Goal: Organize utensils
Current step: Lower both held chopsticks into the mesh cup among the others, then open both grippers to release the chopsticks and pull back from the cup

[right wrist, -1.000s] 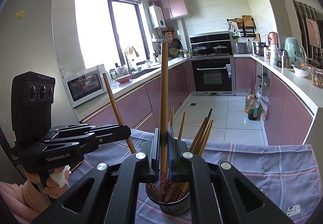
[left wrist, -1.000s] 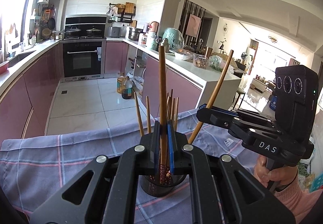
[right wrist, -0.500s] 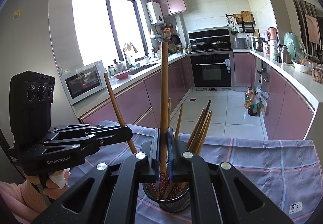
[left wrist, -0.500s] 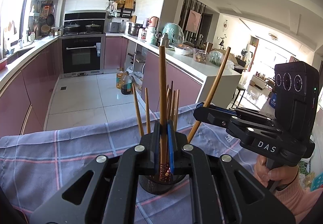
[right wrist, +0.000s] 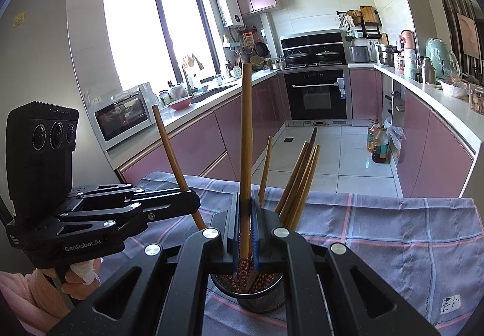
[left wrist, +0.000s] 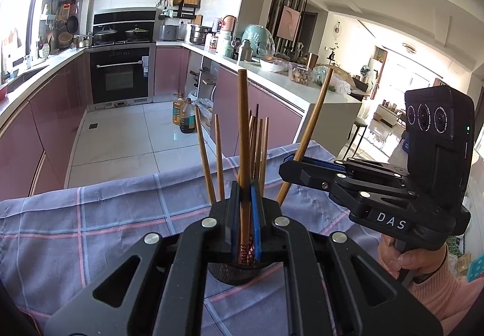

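Observation:
A dark mesh cup [right wrist: 260, 295] stands on the checked cloth and holds several brown chopsticks [right wrist: 298, 181]. It also shows in the left wrist view [left wrist: 236, 271], partly hidden behind my fingers. My left gripper [left wrist: 244, 209] is shut on one upright chopstick [left wrist: 243, 136], its patterned end over the cup. My right gripper [right wrist: 245, 215] is shut on another upright chopstick [right wrist: 245, 136], its end inside the cup. Each gripper appears in the other's view, holding its chopstick tilted: the right gripper [left wrist: 290, 168] and the left gripper [right wrist: 190, 202].
The purple checked cloth [right wrist: 393, 233] covers the table, and its far edge drops to the tiled kitchen floor [left wrist: 121, 142]. Pink cabinets and worktops with appliances line both sides. An oven [right wrist: 317, 93] stands at the back. Oil bottles [right wrist: 378, 143] sit on the floor.
Both grippers have lowered a little with their chopsticks toward the cup. The grips are unchanged.

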